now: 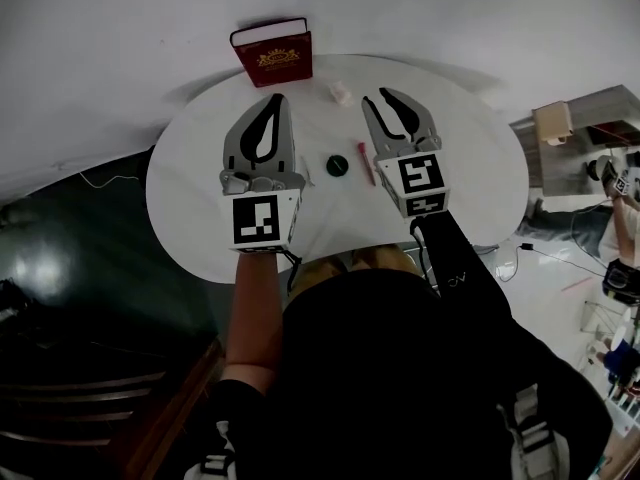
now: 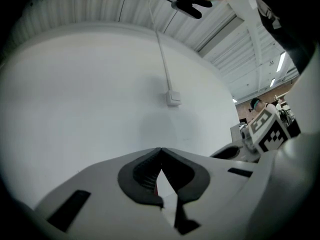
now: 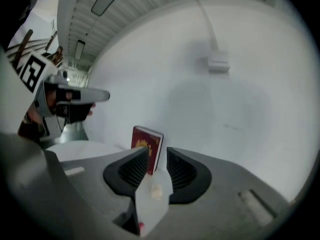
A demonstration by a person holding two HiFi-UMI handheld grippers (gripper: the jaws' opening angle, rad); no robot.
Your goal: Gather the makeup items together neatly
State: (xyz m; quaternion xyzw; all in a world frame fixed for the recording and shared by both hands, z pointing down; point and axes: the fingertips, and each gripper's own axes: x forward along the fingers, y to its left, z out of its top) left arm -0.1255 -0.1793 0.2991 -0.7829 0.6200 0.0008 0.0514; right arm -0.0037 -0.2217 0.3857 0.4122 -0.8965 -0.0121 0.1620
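White and oval, the surface [image 1: 190, 188] sits against a plain white wall. Use the red book-like case [image 1: 272, 53], standing upright at the far edge, as your landmark.

A small pale lump [image 1: 342, 93] lies near the case, just to its right. A black round compact [image 1: 337, 165] lies well on your side of the case, toward the middle of the surface. A slim red stick [image 1: 366, 163] lies about as far from the case but a little further right, so it is near the compact without touching it. The items are not yet gathered.

Your left gripper [image 1: 277, 99] hovers on your side of the case, clenched tip to tip with nothing in it. Your right gripper [image 1: 378, 96] hovers to the right of the case, released and empty, with its jaws apart. Through the gap, its own view shows the case and the pale lump ahead.

The compact looks hard, smooth and light. It is low and flat, so it may slip from a pinch; take it across its rim, or simply push it along. The stick looks rigid and thin and is likely to roll. Grip it at its middle with the jaws square to its length. The lump is too small to identify, so close on it gently in case it is soft.
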